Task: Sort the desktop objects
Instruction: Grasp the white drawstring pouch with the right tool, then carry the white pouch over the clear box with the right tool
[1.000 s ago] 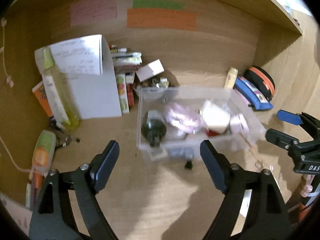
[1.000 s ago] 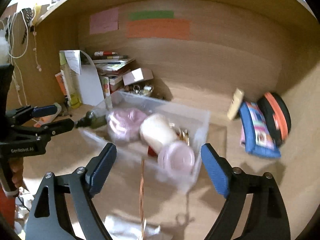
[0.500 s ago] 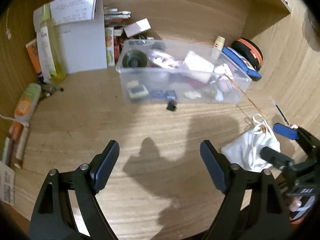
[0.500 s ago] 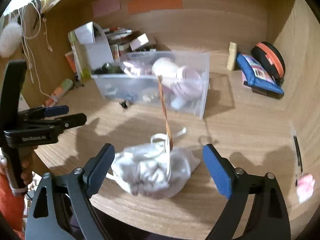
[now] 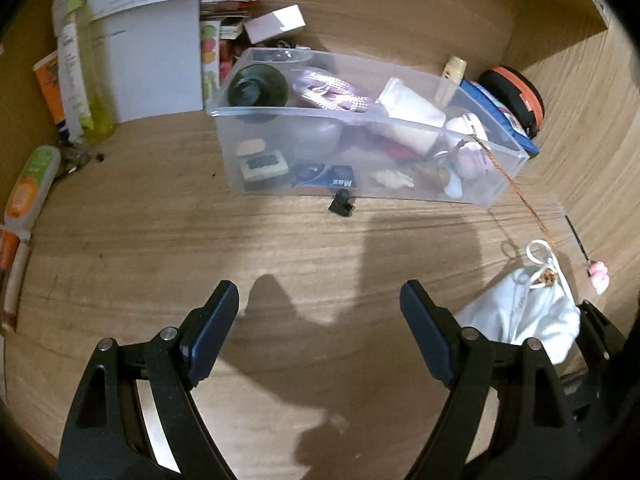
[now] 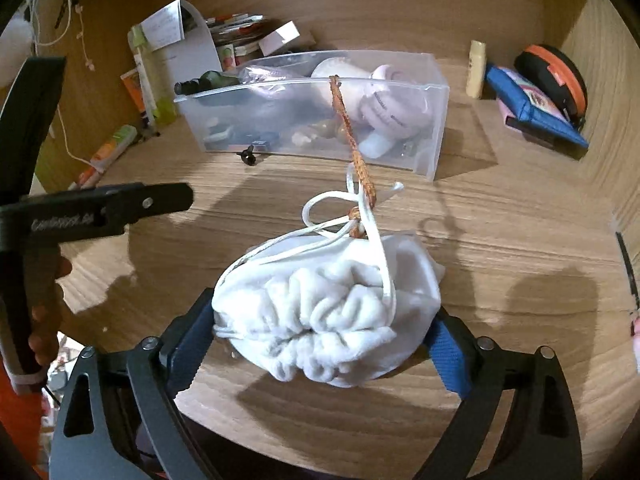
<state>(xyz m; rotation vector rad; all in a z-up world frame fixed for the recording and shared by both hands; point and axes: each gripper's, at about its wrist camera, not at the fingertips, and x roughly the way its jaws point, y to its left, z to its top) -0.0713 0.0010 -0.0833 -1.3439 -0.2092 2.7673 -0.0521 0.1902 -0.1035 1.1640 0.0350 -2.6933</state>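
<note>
A white drawstring pouch lies near the front edge of the wooden desk, toward its right side, with the right gripper set around it: a blue pad sits at each flank of the cloth, jaws spread wide and having just eased in a little, and whether the pads press the fabric cannot be told. An orange braided cord runs from the pouch's looped white drawstring up over the rim of the clear plastic bin, tying the two together across the desk's middle. The bin stands toward the back, crowded with a dark bottle, a white tube and small items. A small black clip lies on the desk just in front of the bin wall. The left gripper hangs open and empty over bare wood near the front edge, left of the pouch. A blue pencil case and a round black-and-orange case crowd the back right corner.
</note>
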